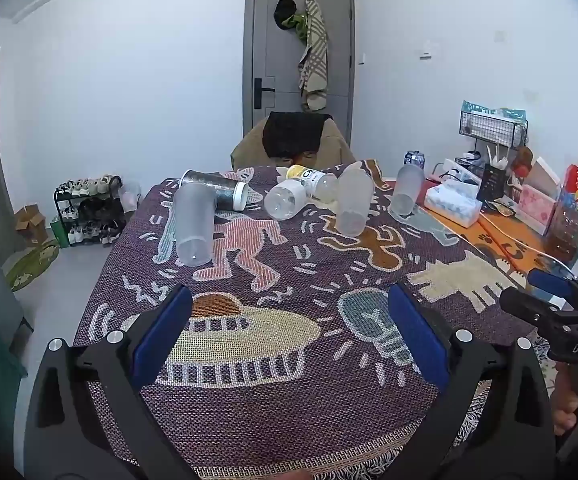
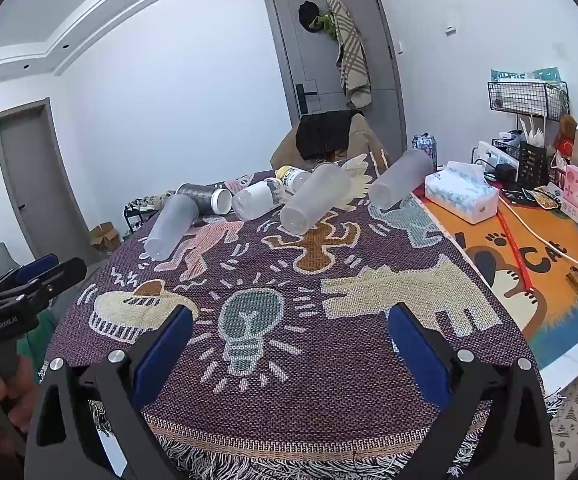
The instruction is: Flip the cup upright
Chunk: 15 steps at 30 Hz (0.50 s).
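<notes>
Three frosted plastic cups lie on their sides on the patterned cloth: a left cup [image 1: 193,229] [image 2: 171,226], a middle cup [image 1: 354,199] [image 2: 314,199] and a right cup [image 1: 408,190] [image 2: 400,184]. My left gripper [image 1: 289,336] is open and empty above the near edge of the cloth, well short of the cups. My right gripper [image 2: 289,340] is open and empty, also near the front edge. Each gripper shows at the edge of the other's view, the right one [image 1: 549,292] and the left one [image 2: 37,276].
A dark tumbler [image 1: 217,188], a clear bottle [image 1: 287,200] and a yellow-capped bottle [image 1: 309,178] lie among the cups. A tissue box [image 2: 463,196], a can [image 2: 425,146], a wire rack [image 2: 529,100] and boxes crowd the right side. A chair [image 1: 293,142] stands behind the table.
</notes>
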### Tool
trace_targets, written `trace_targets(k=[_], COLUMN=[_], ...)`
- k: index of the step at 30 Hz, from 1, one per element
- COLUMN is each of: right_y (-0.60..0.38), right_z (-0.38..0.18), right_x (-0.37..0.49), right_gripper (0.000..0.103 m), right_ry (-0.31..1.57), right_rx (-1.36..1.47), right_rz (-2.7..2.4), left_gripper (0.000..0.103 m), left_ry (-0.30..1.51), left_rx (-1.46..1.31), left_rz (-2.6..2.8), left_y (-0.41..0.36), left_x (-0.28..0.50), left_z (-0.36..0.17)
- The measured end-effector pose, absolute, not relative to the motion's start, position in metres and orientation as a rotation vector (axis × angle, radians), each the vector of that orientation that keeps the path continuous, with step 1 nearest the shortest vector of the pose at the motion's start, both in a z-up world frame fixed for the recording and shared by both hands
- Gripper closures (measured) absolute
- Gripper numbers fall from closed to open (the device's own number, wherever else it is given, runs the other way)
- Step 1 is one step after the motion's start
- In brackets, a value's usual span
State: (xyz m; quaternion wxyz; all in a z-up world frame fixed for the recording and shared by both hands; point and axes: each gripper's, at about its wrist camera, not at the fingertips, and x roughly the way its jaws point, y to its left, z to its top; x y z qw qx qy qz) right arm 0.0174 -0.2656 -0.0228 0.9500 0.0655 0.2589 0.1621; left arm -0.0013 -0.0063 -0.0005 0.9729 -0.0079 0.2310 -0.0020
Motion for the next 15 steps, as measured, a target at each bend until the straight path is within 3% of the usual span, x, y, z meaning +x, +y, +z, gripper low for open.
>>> trace_targets(k=[15], right_y=[-0.2676], right_z=[-0.0212], right_x=[0.0163], right_gripper=[0.007], right_ry=[0.525], right_rx=[0.135], right_rz=[0.328], left_gripper=[0.006], left_ry=[0.463], left_rx=[-0.010], left_rz=[-0.007], left_y=[-0.0104], left_x=[-0.0042], left_z=[0.0022])
